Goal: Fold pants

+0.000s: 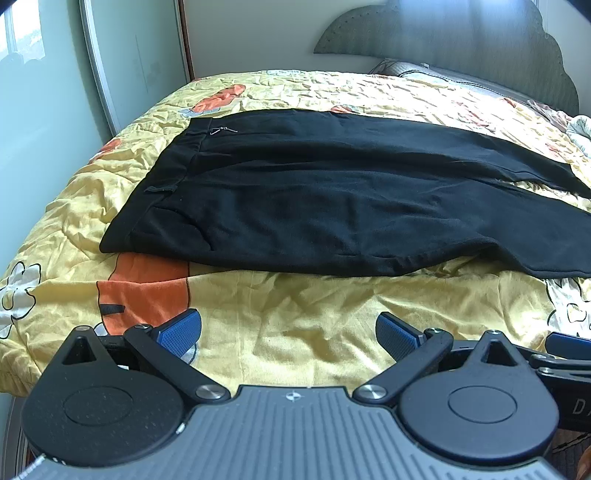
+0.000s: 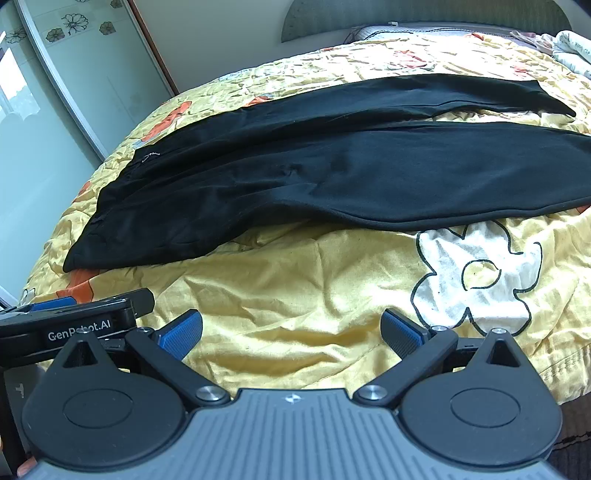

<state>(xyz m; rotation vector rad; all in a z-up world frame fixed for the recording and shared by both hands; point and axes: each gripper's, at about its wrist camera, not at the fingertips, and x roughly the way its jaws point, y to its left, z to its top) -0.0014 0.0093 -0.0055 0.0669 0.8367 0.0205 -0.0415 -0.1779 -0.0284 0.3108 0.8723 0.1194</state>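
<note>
Lying lengthwise across the yellow floral quilt [image 1: 295, 314] on the bed, the black pants [image 1: 314, 206] (legs slightly splayed, waistband to the left) are untouched. Left gripper [image 1: 288, 334] and right gripper [image 2: 290, 332] hover near, fingers spread and empty. A pinch could snag the wrinkled quilt underneath, or catch one layer only.

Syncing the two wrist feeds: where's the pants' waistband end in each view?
Left wrist: waistband left of centre, mid-height, the black pants running right.
Right wrist: waistband at far left, lower, legs running right.
Shared landmark: grey headboard at the top, behind the yellow floral bedspread.
</note>
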